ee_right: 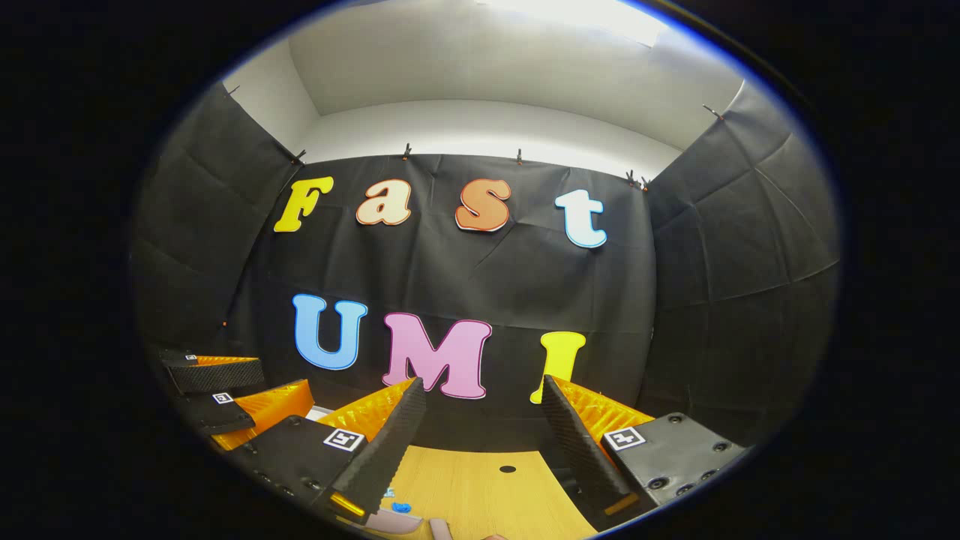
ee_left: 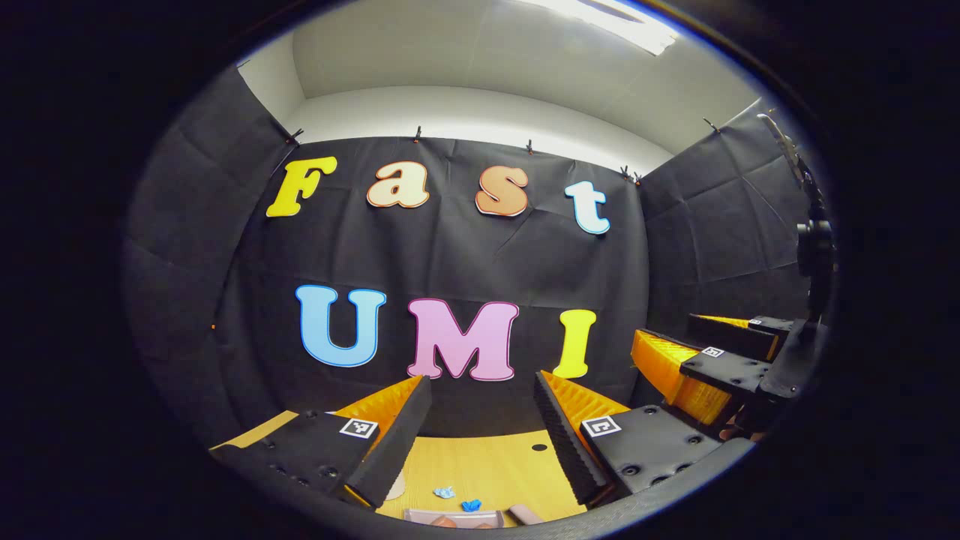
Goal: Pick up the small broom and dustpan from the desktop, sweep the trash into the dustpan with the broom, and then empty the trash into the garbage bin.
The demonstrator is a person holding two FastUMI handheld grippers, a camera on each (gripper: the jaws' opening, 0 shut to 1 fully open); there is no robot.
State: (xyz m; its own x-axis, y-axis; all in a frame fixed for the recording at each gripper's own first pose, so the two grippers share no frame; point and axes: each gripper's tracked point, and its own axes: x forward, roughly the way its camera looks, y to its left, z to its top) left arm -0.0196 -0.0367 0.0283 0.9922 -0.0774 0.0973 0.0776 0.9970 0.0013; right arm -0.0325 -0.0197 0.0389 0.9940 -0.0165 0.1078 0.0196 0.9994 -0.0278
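Trash: two small crumpled blue scraps (ee_left: 457, 499) lie on the wooden counter (ee_left: 487, 465), close to its near edge, in the left gripper view. One is paler, the other a stronger blue; they sit just beside each other but apart. Directly below them, at the view's bottom edge, is a pale pinkish flat-rimmed object (ee_left: 454, 517), cut off by the edge; whether it is the dustpan cannot be told. A second pinkish piece (ee_left: 525, 514) lies just to its right, also cut off.

In the right gripper view the blue scraps (ee_right: 397, 506) show low on the counter (ee_right: 480, 487), partly hidden behind the left-hand finger, with a pinkish shape (ee_right: 394, 523) just below them at the edge.

Writing: each finger carries a small square black-and-white marker tag; no readable brand or label is visible on any item on the counter.

Left gripper (ee_left: 480, 390): jaws stand wide apart, nothing between them, touching nothing. It is held above the counter, pointing toward the back wall; the scraps lie below and between its fingers, toward the near edge.

Right gripper (ee_right: 484, 390): jaws likewise wide, empty, clear of the counter. The scraps lie low and to the left of its gap.

Each gripper appears off to the side in the other's view, near but apart: the right gripper at right, the left at left.

A small dark round hole (ee_left: 539, 447) marks the counter toward its far edge.
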